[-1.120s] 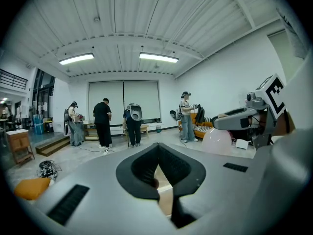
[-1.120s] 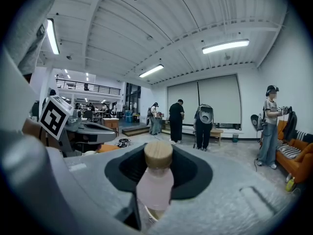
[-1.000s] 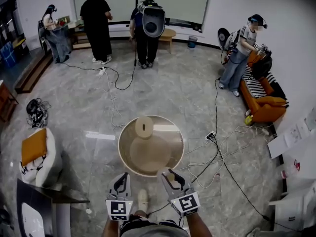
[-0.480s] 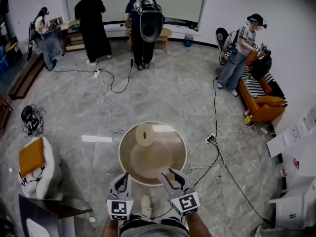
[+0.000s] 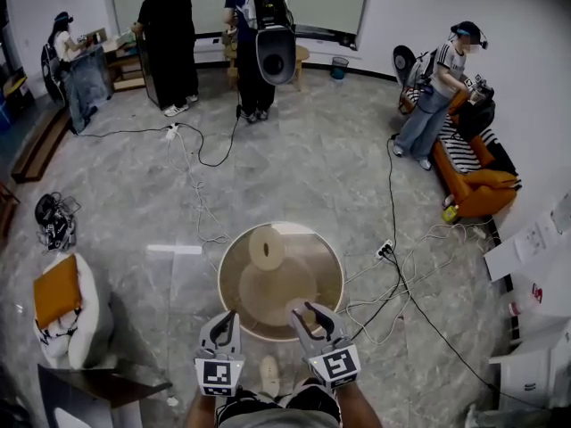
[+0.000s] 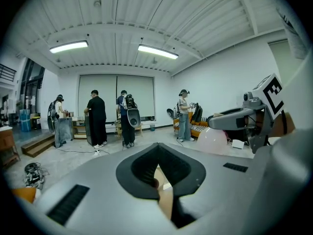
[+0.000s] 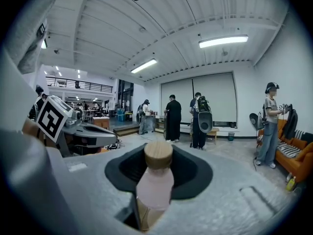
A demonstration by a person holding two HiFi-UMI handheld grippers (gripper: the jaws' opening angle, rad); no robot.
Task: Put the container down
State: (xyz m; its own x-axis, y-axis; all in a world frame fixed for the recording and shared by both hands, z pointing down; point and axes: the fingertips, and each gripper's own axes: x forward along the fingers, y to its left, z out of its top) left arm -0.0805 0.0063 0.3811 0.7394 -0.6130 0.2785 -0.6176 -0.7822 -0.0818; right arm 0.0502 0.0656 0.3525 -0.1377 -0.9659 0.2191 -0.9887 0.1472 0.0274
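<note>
In the right gripper view, a pale pink container [image 7: 155, 185] with a round wooden cap [image 7: 158, 154] stands upright between the jaws. My right gripper [image 5: 306, 315] is shut on it and sits over the near rim of a round wooden table [image 5: 328, 266]. A pale disc with a hole [image 5: 266, 248] lies on the table's far left part. My left gripper [image 5: 220, 330] hovers just left of the right one, by the table's near edge. Its jaws are together with nothing between them. The left gripper view shows the right gripper and the pink container [image 6: 213, 140] at the right.
Cables [image 5: 393, 266] and a power strip [image 5: 384, 250] trail over the grey floor right of the table. A white seat with an orange cushion [image 5: 58, 290] stands at the left, an orange sofa [image 5: 477, 185] at the right. Several people [image 5: 169, 38] stand at the far wall.
The table has drawn a little closer and shifted right in the head view, and the people at the back have slid upward. Both grippers keep their pose, the container still held.
</note>
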